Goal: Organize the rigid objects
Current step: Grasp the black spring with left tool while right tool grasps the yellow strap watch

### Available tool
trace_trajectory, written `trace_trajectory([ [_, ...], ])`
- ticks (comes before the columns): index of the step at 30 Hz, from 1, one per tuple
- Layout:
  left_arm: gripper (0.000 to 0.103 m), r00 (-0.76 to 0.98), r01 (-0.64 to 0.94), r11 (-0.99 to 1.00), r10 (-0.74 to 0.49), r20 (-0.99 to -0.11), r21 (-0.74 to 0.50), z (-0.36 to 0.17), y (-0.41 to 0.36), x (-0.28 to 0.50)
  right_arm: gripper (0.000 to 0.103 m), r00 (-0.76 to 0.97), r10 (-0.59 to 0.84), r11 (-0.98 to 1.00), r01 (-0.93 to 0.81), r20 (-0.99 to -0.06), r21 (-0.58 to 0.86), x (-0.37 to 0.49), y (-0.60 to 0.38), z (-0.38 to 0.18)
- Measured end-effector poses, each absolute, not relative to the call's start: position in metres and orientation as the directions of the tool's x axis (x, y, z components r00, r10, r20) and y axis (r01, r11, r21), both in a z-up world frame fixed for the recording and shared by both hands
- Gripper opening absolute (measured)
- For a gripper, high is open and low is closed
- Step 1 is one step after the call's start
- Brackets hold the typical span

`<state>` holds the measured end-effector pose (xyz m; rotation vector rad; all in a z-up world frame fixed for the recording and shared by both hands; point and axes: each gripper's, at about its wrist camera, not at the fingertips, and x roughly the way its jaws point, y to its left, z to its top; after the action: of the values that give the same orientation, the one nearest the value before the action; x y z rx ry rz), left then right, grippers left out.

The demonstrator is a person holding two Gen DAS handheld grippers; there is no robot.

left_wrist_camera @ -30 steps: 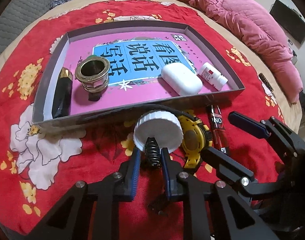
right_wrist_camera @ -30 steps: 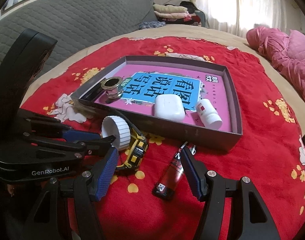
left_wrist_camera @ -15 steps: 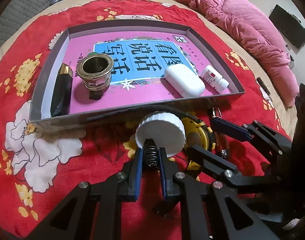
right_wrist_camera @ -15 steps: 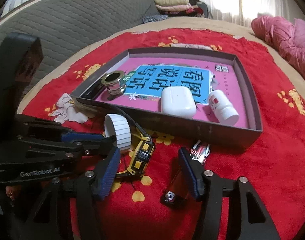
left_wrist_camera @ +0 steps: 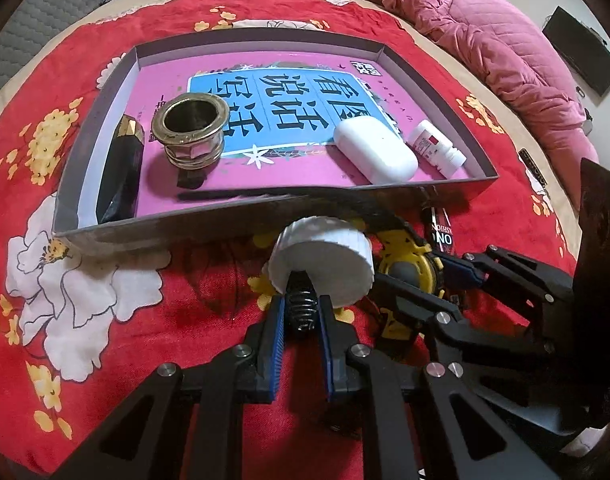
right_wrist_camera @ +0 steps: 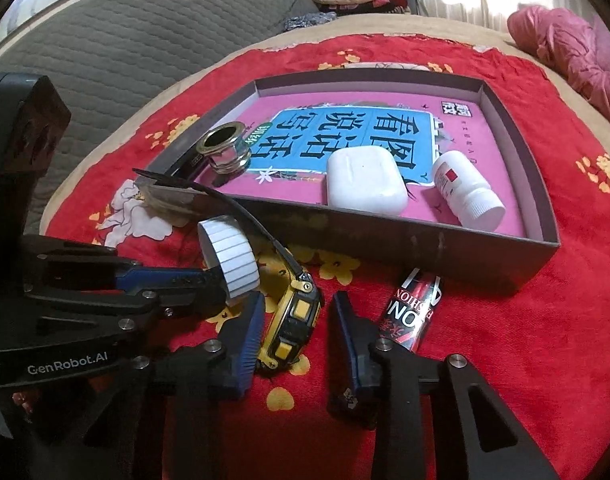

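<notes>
A red cloth (left_wrist_camera: pixel 153 320) printed with white and yellow flowers covers the bed, and the shallow grey box (left_wrist_camera: pixel 233 224) sits on it as the landmark for everything else. Left of the box and beyond it rises a quilted grey headboard (right_wrist_camera: pixel 117 40). In front of the box's near wall, the left claw (left_wrist_camera: pixel 301 320) is pinched on a black spring with a white ribbed cap (left_wrist_camera: pixel 325 264) on its end. Just right of that cap, the yellow-and-black watch (right_wrist_camera: pixel 293 316) lies on the cloth between the fingers of the right claw (right_wrist_camera: pixel 297 328), which is spread and not touching it. Further right, near the box's front corner, lies a red and black tube (right_wrist_camera: pixel 409 312) (lettered "FASHION"). Inside the box rest a brass ring (left_wrist_camera: pixel 191 132), a white case (left_wrist_camera: pixel 375 156) and a white bottle (left_wrist_camera: pixel 435 148). Right of the box lies a rumpled pink quilt (left_wrist_camera: pixel 497 52).
</notes>
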<state>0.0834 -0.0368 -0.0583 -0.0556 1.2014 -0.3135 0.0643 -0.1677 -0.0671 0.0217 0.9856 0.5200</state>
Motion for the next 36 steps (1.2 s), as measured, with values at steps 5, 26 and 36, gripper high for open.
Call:
trace_trajectory([
  [5, 0.016, 0.319, 0.208, 0.957, -0.263, -0.910, -0.203, -0.060, -0.038, 0.084, 0.030, 0.435, 0.429, 0.876, -0.414, -0.792, 0.248, 0.065, -0.166, -0.069],
  [26, 0.015, 0.345, 0.197, 0.958, -0.268, -0.899, -0.210, -0.054, -0.033, 0.075, 0.018, 0.457, 0.468, 0.866, -0.406, -0.756, 0.291, 0.068, -0.176, -0.059],
  [36, 0.015, 0.378, 0.194, 0.957, -0.275, -0.884, -0.215, -0.041, -0.025, 0.066, 0.017, 0.479, 0.480, 0.869, -0.377, -0.735, 0.321, 0.070, -0.188, -0.053],
])
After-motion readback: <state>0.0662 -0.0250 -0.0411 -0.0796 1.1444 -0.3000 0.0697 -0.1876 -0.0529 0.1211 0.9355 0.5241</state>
